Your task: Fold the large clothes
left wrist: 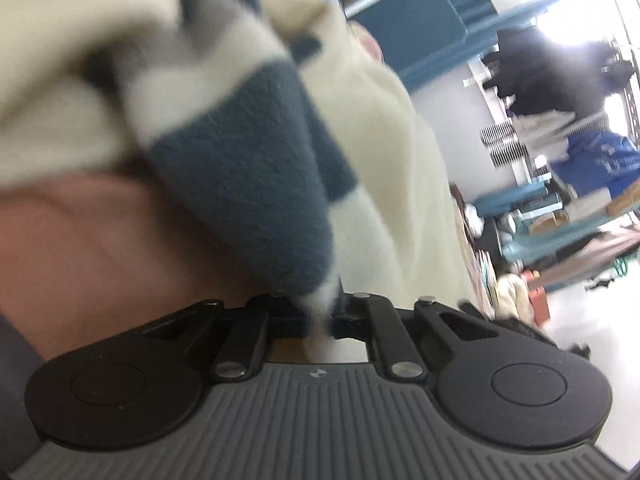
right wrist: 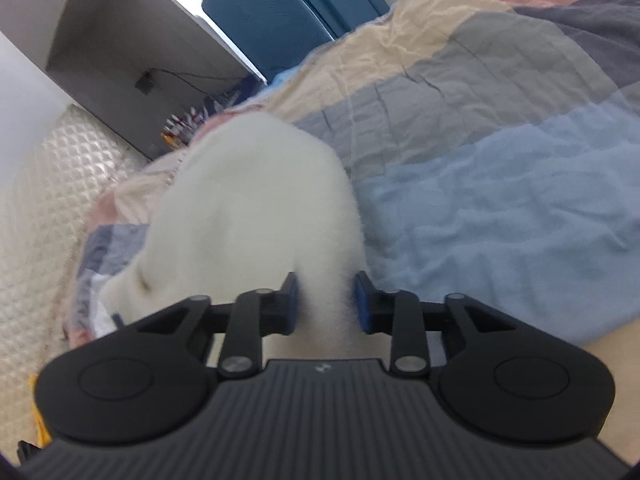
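Observation:
A fuzzy cream sweater with slate-blue stripes [left wrist: 240, 168] fills most of the left wrist view, bunched and blurred. My left gripper [left wrist: 316, 316] is shut on a thin fold of it, where a blue stripe meets a cream edge. In the right wrist view a plain cream part of the sweater [right wrist: 248, 200] lies over the bed's corner. My right gripper [right wrist: 326, 304] holds a thick fold of it, and both blue pads [right wrist: 362, 300] press against the fabric. The fingertips of both grippers are partly buried in the fluff.
The sweater lies on a patchwork bedspread [right wrist: 480, 160] of blue, grey, beige and pink. Behind the bed are a blue padded panel [right wrist: 264, 12] and a grey cabinet [right wrist: 120, 40]. A quilted mat [right wrist: 40, 220] covers the floor. Cluttered shelves [left wrist: 560, 160] stand to the right.

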### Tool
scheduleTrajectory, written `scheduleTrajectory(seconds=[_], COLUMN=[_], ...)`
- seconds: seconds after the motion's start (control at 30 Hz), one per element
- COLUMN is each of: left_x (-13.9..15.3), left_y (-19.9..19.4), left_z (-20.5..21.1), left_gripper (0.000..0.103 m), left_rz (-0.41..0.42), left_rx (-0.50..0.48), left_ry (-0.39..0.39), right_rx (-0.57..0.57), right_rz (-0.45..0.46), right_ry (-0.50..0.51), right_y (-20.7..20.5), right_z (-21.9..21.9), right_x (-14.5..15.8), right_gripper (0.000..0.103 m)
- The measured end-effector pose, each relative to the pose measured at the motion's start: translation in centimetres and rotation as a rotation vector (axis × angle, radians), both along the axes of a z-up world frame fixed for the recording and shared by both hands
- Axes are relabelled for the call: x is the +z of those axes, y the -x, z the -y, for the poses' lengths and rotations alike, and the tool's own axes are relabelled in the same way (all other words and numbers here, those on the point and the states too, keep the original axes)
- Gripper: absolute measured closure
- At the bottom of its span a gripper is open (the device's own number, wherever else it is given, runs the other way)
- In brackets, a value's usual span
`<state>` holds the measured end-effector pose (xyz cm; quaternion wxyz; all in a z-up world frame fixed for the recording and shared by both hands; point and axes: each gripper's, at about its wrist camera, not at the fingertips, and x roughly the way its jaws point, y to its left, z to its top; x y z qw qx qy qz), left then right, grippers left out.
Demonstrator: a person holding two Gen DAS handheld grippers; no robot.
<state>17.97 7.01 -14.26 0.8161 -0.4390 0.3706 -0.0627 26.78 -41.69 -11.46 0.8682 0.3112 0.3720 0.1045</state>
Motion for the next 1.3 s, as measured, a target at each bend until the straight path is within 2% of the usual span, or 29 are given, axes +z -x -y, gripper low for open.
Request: scheduleTrajectory(seconds=[0.13,0.2,0.27,0.37,0.47,0.53,0.6,0.77,0.8,0.87,0.93,0.97,1.0,1.07,1.17,1.3], left_x=[2.1,3.4,4.6,5.7,5.8,5.3,4.6,2.7,2.4,2.3,2.3,2.2,2.4,2.7,3.7,4.0], left_y=[1.5,2.4,3.0,3.7,3.5,2.9,2.5,0.7,0.8,0.7,1.1,1.3,1.7,2.8,4.8,6.9], left_z=[-3.1,-4.7,-6.5,-10.2,-12.9,-14.0,-14.3,-13.6,-13.6,-13.6,-13.6,-13.7,-13.6,-13.4,-11.9,-9.2], left_gripper=[0.095,0.096,0.096,0.096,0.096,0.096,0.096,0.095,0.095,0.094,0.088,0.081,0.068,0.053,0.044,0.034], left_rz=[0.043,0.069,0.098,0.124,0.114,0.085,0.051,-0.02,-0.025,-0.028,-0.034,-0.034,-0.031,-0.019,0.003,-0.023], left_rx=[0.081,0.111,0.157,0.232,0.297,0.32,0.321,0.261,0.251,0.251,0.251,0.255,0.261,0.265,0.24,0.212], left_ry=[0.011,-0.007,-0.027,-0.003,-0.035,-0.056,-0.089,-0.195,-0.205,-0.2,-0.184,-0.167,-0.149,-0.12,-0.115,-0.177], right_rx=[0.032,0.055,0.1,0.169,0.242,0.304,0.343,0.341,0.337,0.324,0.324,0.322,0.322,0.324,0.324,0.285], right_rz=[0.047,0.058,0.073,0.092,0.126,0.128,0.102,-0.002,-0.011,-0.029,-0.016,-0.007,-0.001,0.003,0.018,-0.011], right_ry=[-0.009,-0.021,-0.036,-0.065,-0.123,-0.126,-0.079,0.073,0.084,0.041,0.019,0.022,0.026,0.03,0.03,0.071], right_y=[1.7,2.7,4.0,6.0,8.2,9.0,8.9,7.1,6.9,6.6,6.9,7.3,7.5,8.0,8.6,9.2], right_z=[-1.4,-2.5,-4.1,-6.2,-8.2,-9.9,-11.4,-12.8,-12.8,-12.5,-12.4,-12.5,-12.4,-12.3,-12.2,-11.7], right_x=[1.9,2.7,3.5,4.2,4.6,4.6,4.0,1.0,0.6,0.4,1.0,1.3,1.5,2.0,2.7,2.8], right_gripper=[0.077,0.077,0.078,0.079,0.079,0.079,0.079,0.075,0.074,0.073,0.071,0.068,0.065,0.046,0.034,0.03])
